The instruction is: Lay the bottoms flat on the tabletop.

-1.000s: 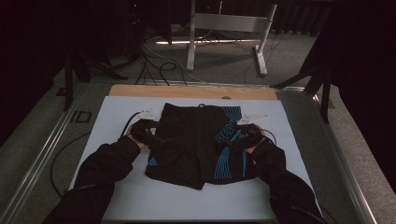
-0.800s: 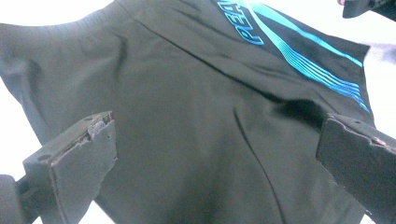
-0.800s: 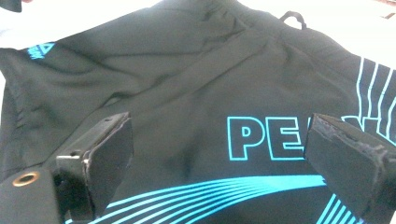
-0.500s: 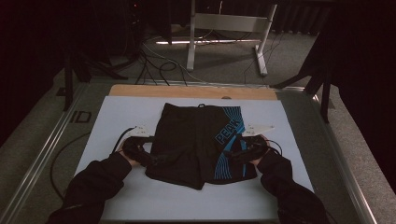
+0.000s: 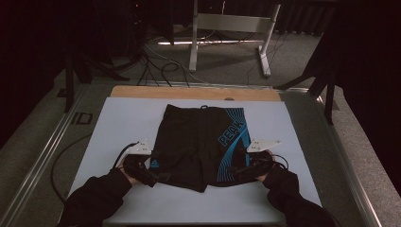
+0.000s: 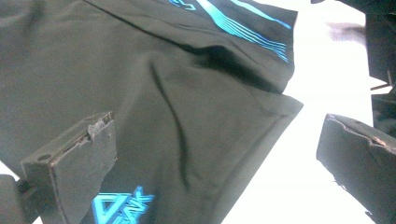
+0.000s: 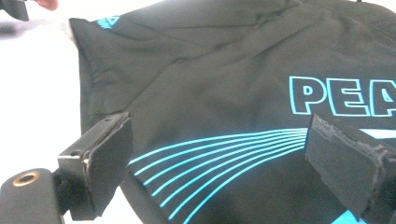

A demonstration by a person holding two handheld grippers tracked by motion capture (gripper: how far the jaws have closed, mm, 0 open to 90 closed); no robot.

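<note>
1. We see a pair of black shorts (image 5: 201, 142) lying flat in the middle of the white table (image 5: 123, 118), waistband at the far side and leg hems at the near side.
2. The shorts carry blue lettering (it reads "PEAK") and curved blue stripes on their right leg, and a small blue logo near the left hem.
3. Our left gripper (image 5: 158, 178) sits at the near left corner of the shorts, pointing right toward the left leg hem. In the left gripper view its jaws stand wide apart, with the hem corner (image 6: 280, 105) between them; nothing is pinched.
4. Our right gripper (image 5: 232, 170) sits at the near right corner, pointing left toward the striped leg. Its jaws are also spread apart over the cloth, gripping nothing.
5. A wooden strip (image 5: 194, 93) runs along the table's far edge.
</note>
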